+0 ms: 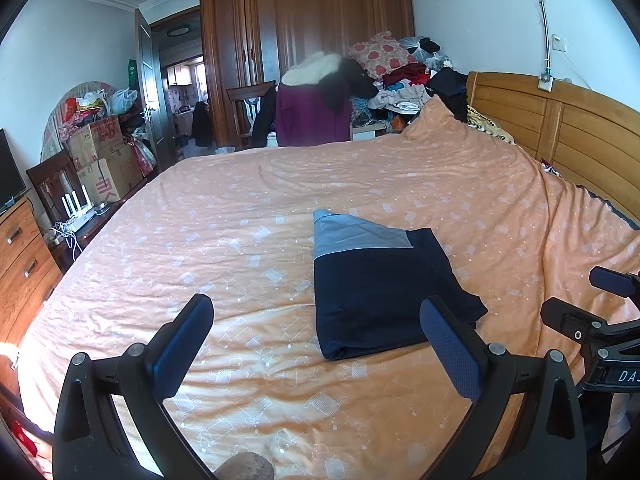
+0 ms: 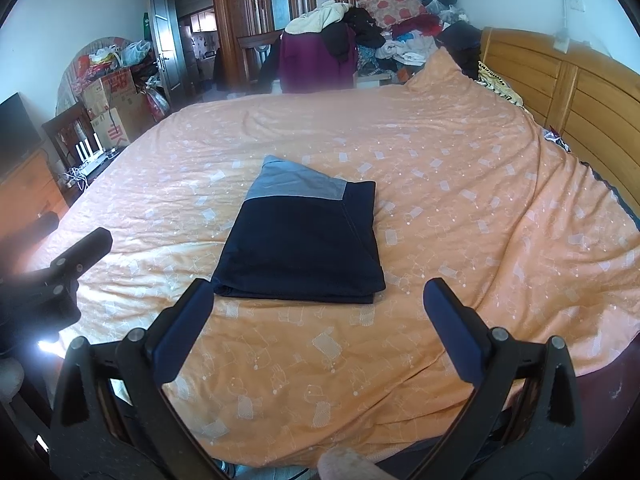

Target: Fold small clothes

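Left gripper (image 1: 316, 320) spread wide, nothing between its fingers, held above the orange bedspread (image 1: 240, 208). Right gripper (image 2: 318, 308) also spread wide and empty, over the same bedspread (image 2: 460, 208).

Folded garment (image 1: 372, 292), dark navy with a grey-blue band at its far end, lies flat on the bedspread. In the left wrist view it sits ahead of the left gripper, shifted toward its right finger (image 1: 448, 344); that finger overlaps the garment's near right corner in the picture, contact cannot be told. In the right wrist view the garment (image 2: 304, 248) is just ahead of the right gripper, toward its left finger (image 2: 188, 332), whose tip meets the near left corner in the picture; touching or not, cannot tell.

Right gripper's tips show at the right edge of the left view (image 1: 580, 308); left gripper at the left edge of the right view (image 2: 76, 264).

Far beyond both: wooden headboard (image 1: 560, 128) to the right, wardrobe (image 1: 304, 40) and clothes pile (image 1: 400, 84) ahead, cardboard boxes (image 1: 104, 160) to the left.
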Demonstrator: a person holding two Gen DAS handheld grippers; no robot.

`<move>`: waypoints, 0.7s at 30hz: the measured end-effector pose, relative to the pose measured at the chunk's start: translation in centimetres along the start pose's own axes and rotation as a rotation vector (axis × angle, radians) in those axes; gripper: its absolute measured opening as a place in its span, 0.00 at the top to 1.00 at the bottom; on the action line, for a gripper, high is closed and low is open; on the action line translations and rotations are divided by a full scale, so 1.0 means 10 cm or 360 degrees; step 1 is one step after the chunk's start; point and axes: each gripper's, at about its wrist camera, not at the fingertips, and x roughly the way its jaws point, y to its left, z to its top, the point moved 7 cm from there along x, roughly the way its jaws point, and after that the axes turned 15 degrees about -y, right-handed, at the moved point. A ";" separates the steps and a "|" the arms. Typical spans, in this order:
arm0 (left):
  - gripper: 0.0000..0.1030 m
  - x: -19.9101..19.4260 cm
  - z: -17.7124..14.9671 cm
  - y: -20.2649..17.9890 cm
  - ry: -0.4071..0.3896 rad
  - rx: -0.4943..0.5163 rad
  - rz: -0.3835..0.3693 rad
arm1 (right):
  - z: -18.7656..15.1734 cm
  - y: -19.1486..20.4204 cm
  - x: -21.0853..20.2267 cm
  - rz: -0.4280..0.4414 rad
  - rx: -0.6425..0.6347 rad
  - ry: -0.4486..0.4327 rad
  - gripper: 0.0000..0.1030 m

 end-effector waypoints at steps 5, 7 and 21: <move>0.00 0.02 0.02 -0.01 -0.0001 0.0008 0.0000 | 0.02 -0.02 0.02 -0.0005 0.0020 -0.0007 0.00; 0.00 0.02 0.02 -0.01 0.0000 0.0007 0.0000 | 0.03 -0.03 0.02 -0.0008 0.0020 -0.0009 0.00; 0.00 0.08 0.03 -0.05 0.0007 0.0021 -0.0017 | 0.04 -0.08 0.05 -0.0009 0.0029 0.0002 0.00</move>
